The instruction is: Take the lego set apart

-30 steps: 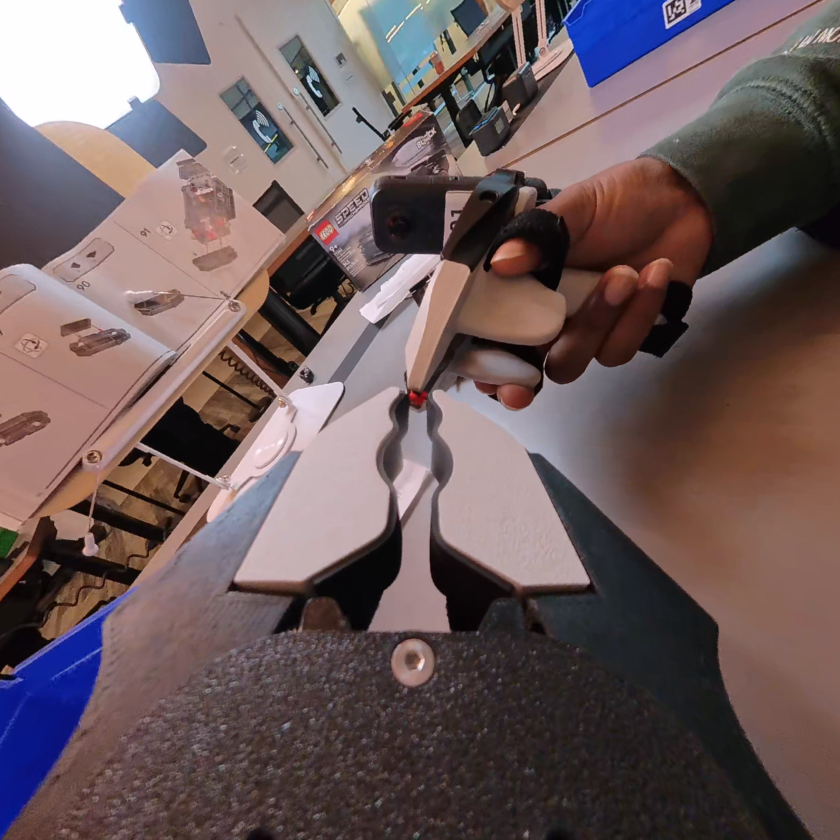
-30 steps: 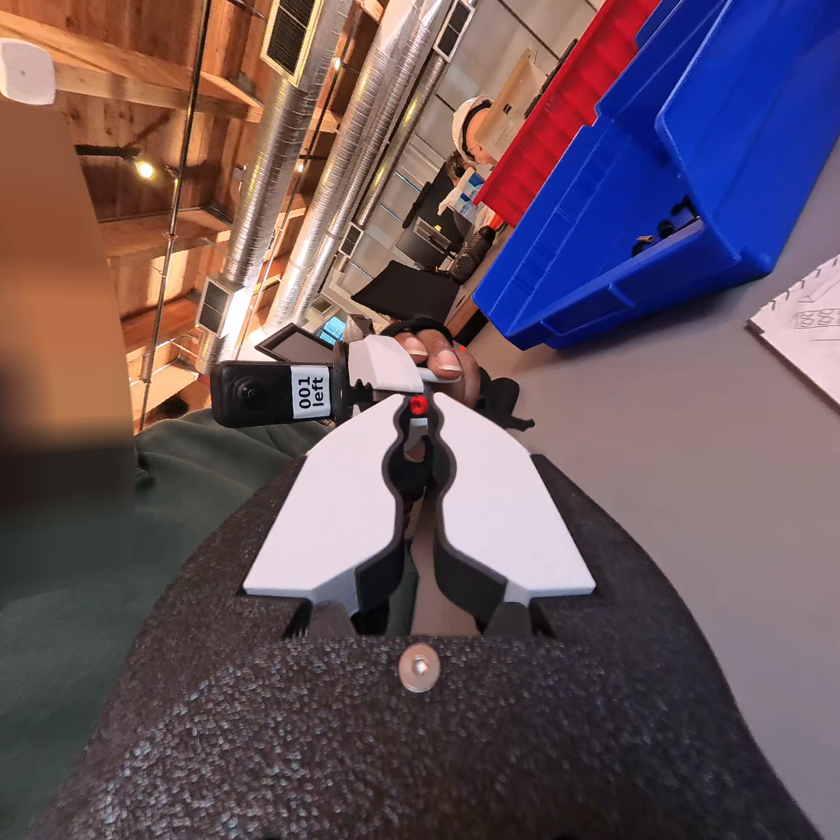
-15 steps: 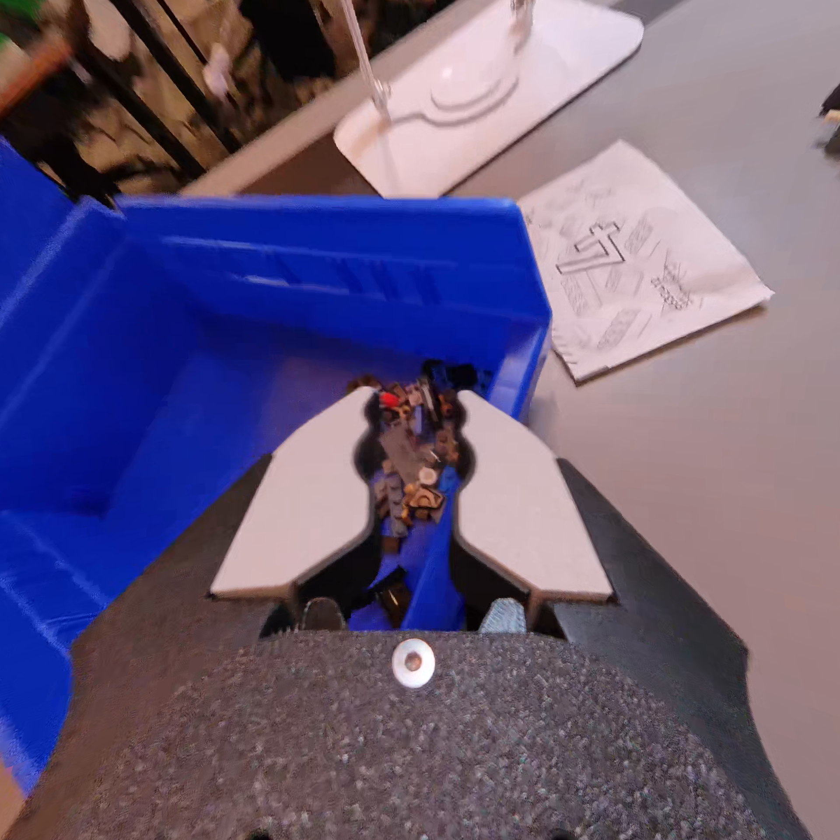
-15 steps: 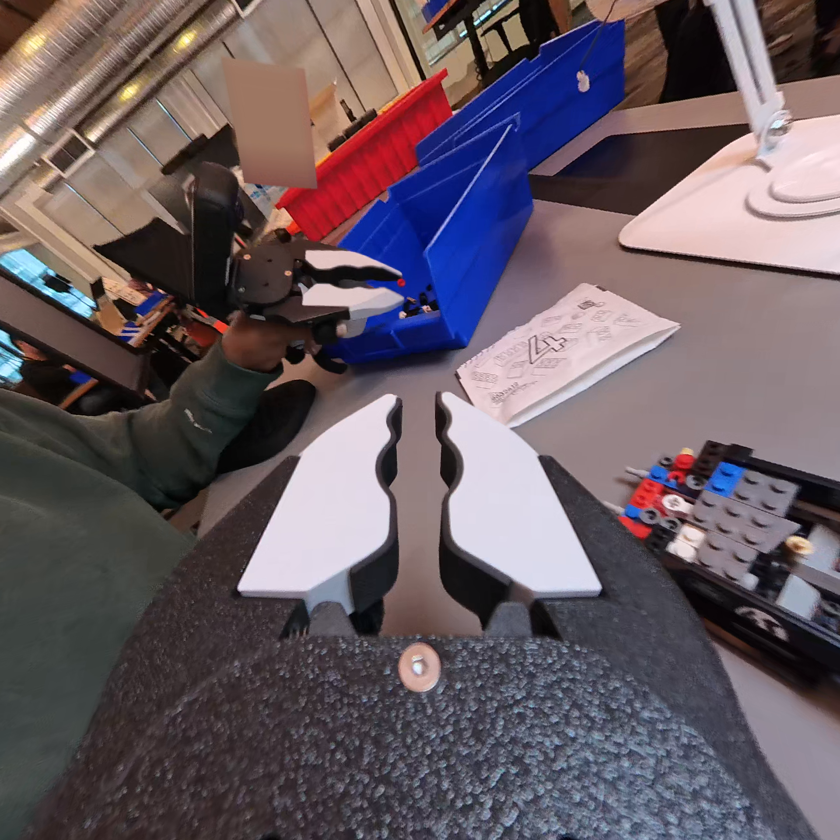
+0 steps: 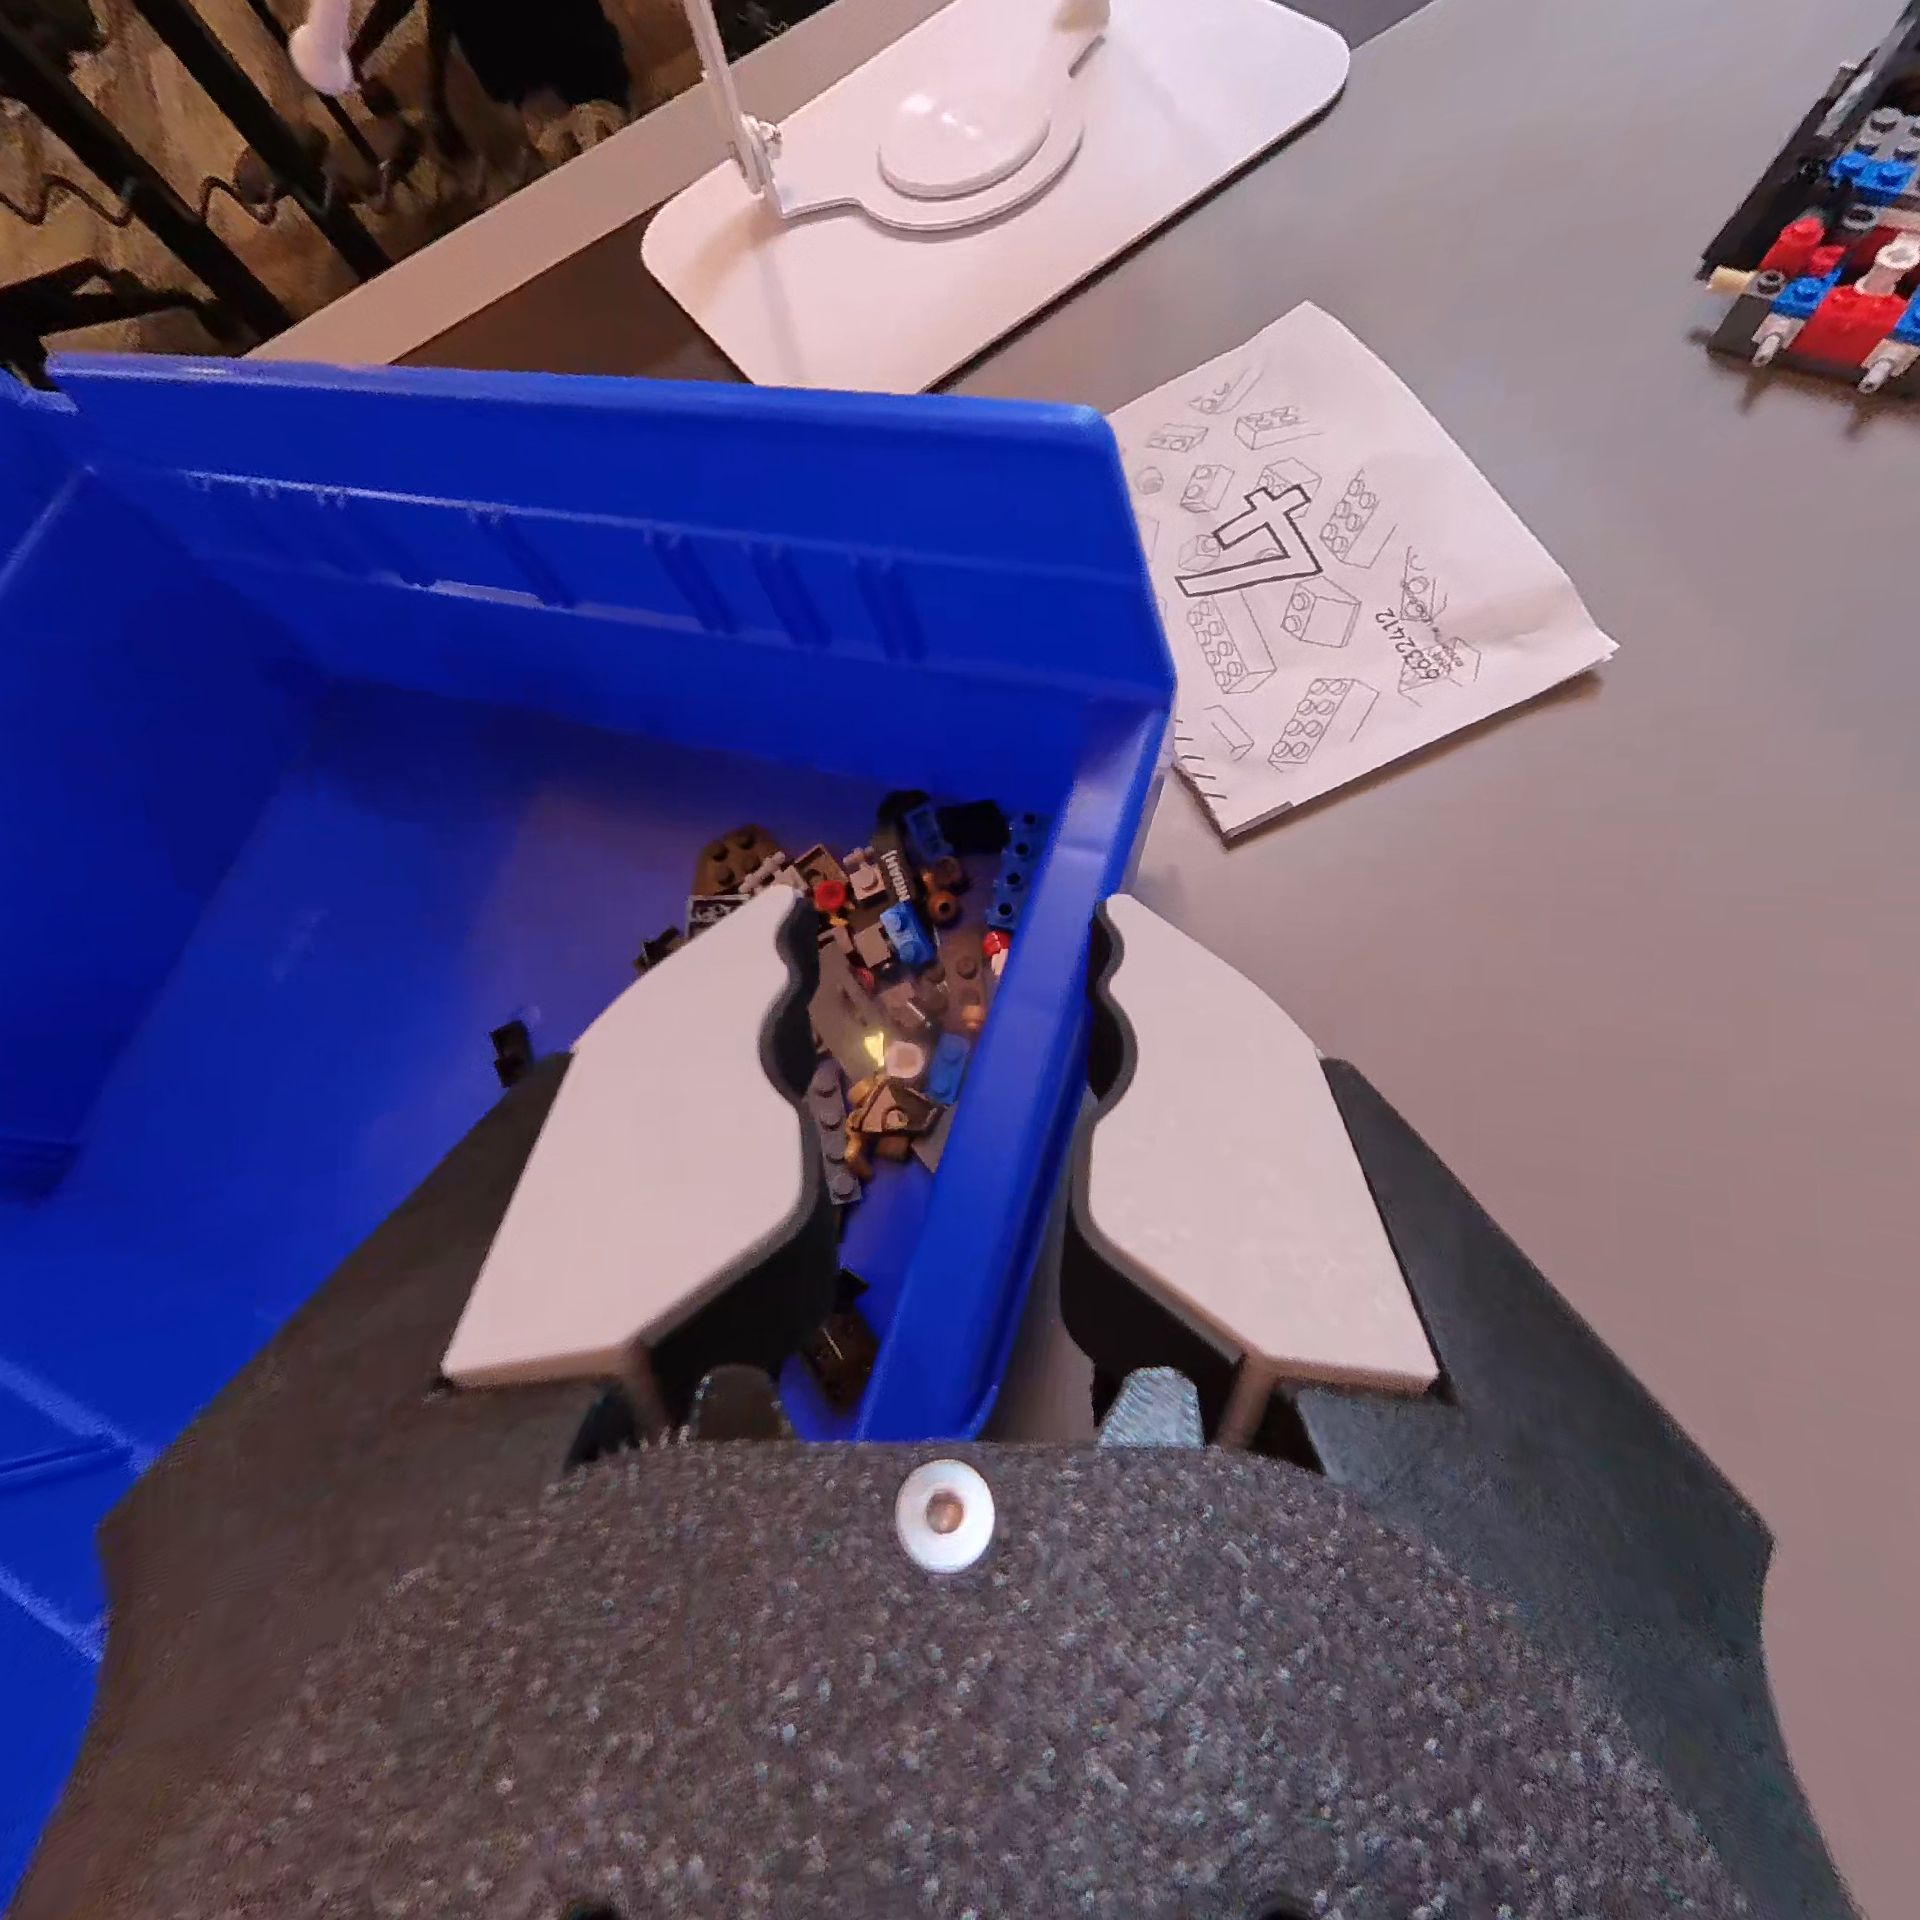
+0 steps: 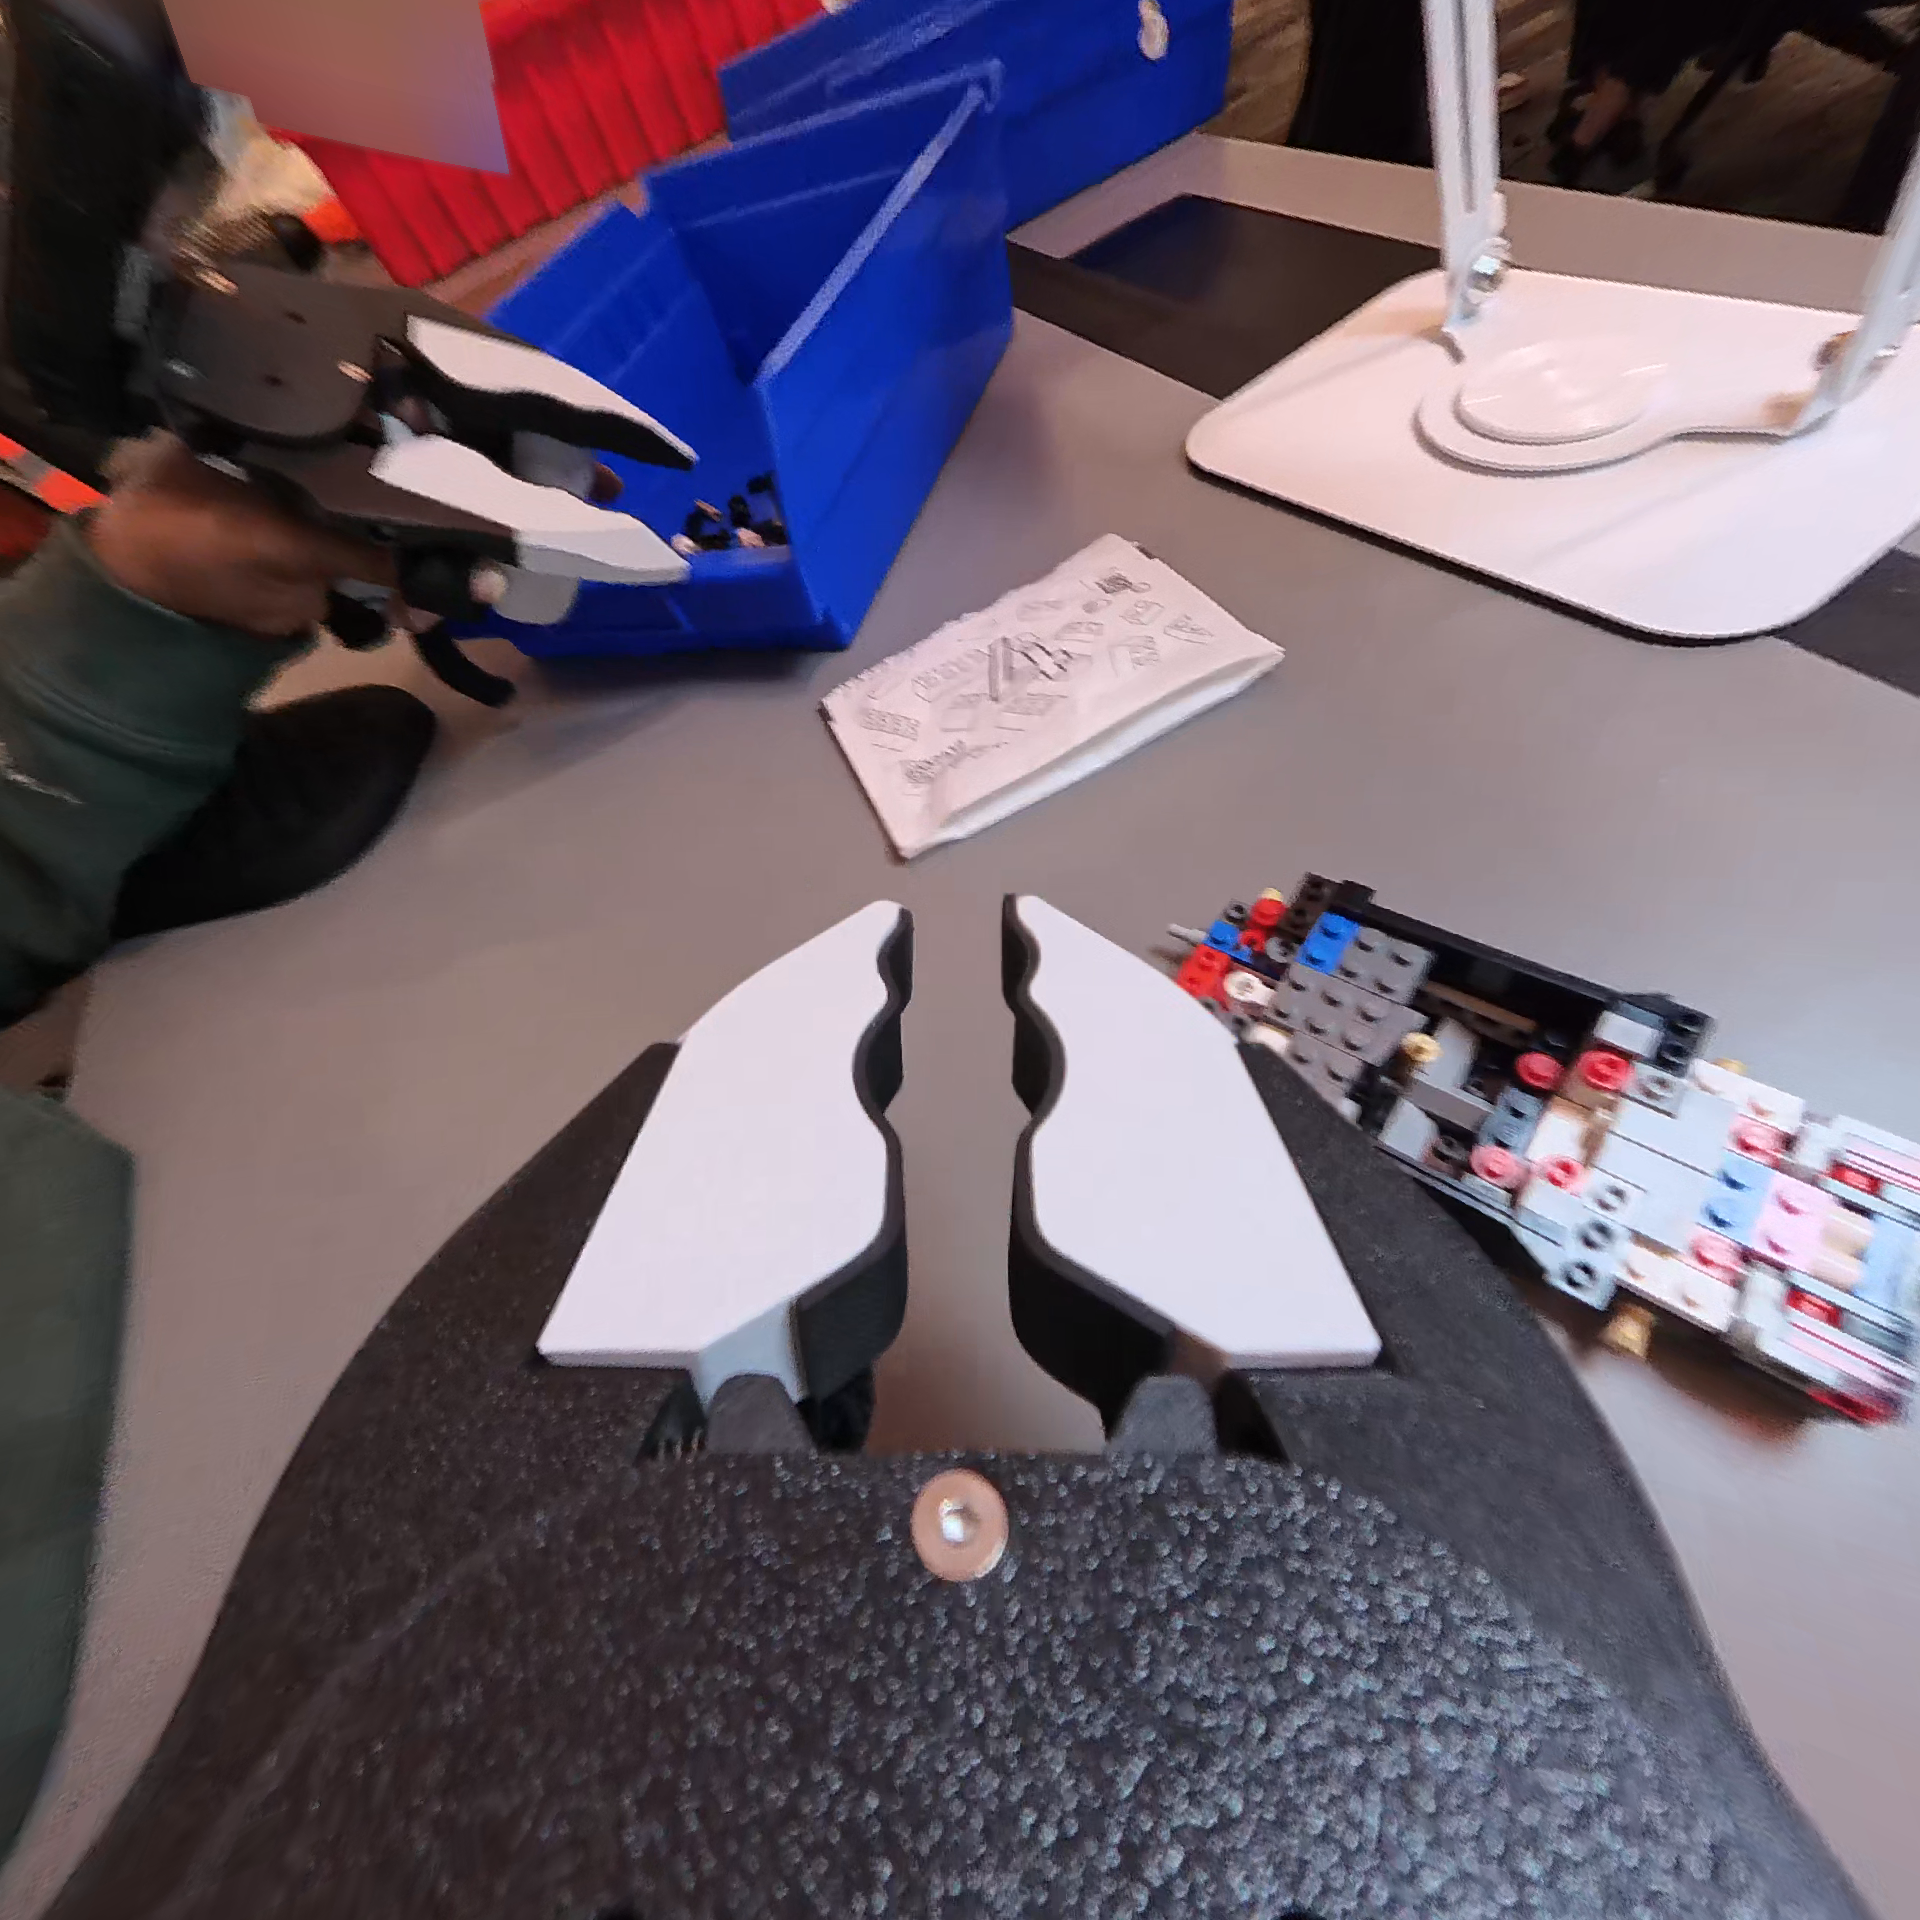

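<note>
On a grey tabletop (image 6: 520, 1039), the right gripper (image 6: 958, 920), a black hand-held tool with two white wavy-edged fingers, hovers with its jaws a narrow gap apart and nothing between them. Just beside its right finger lies the partly dismantled lego set (image 6: 1538, 1122), a long flat build on a black base studded with grey, red, blue and pink bricks. Beyond it a crumpled white paper bag printed with brick drawings (image 6: 1049, 707) lies flat on the table. To the left, a person's hand in a dark green sleeve (image 6: 114, 707) holds the left gripper (image 5: 940, 920) over the near corner of an open blue plastic bin (image 5: 582, 540); its jaws stand wide apart and empty, straddling the bin's side wall, one finger inside and one outside. Below them, a heap of small loose lego pieces (image 5: 894, 997) in black, grey, blue and red sits in the bin's corner. Farther back stands the flat white base of a desk stand (image 6: 1621, 447), with more blue and red bins (image 6: 436, 197) behind.
</note>
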{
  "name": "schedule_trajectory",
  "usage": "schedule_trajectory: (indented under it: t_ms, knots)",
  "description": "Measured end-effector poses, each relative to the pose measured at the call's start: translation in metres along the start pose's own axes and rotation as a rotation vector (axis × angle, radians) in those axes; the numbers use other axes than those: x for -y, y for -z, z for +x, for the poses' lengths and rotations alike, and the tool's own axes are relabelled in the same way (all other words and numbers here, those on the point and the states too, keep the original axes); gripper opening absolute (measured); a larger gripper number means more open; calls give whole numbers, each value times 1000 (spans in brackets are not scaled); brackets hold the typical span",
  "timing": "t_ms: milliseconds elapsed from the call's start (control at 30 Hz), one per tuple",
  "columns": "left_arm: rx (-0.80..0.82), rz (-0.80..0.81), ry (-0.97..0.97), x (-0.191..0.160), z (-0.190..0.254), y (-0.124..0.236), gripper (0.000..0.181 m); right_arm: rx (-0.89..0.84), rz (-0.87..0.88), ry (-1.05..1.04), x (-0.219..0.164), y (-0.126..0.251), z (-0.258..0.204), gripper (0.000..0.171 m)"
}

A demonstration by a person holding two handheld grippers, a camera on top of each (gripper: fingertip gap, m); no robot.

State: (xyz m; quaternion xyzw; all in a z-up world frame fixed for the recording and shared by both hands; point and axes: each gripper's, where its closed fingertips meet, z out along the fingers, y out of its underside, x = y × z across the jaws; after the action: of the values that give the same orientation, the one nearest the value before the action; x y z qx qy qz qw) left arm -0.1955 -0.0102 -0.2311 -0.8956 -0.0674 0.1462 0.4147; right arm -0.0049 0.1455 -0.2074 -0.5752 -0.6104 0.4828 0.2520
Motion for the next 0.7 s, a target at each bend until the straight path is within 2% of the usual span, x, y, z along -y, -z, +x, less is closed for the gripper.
schedule_trajectory:
  t_ms: [133, 200, 233, 467, 600, 700]
  knots:
    - [-70, -58, -51, -12, 13, -3, 59, -113, -77, 103, -14, -2, 12, 20]
    - [-72, -93, -79, -17, 15, -5, 49, -123, -100, 139, -18, -5, 10, 20]
    - [-61, -99, -101, -18, 15, -6, 34, -128, -109, 155, -19, -7, 10, 20]
    - [-145, -168, -183, -28, 39, 11, 23, -141, -78, 206, -14, -13, 1, 19]
    - [-125, -189, -212, -31, 42, 16, 23, -186, 33, 209, 13, -17, 3, 19]
    - [-107, -142, -225, -21, 41, 19, 31, -368, 123, 335, 71, -21, 31, 19]
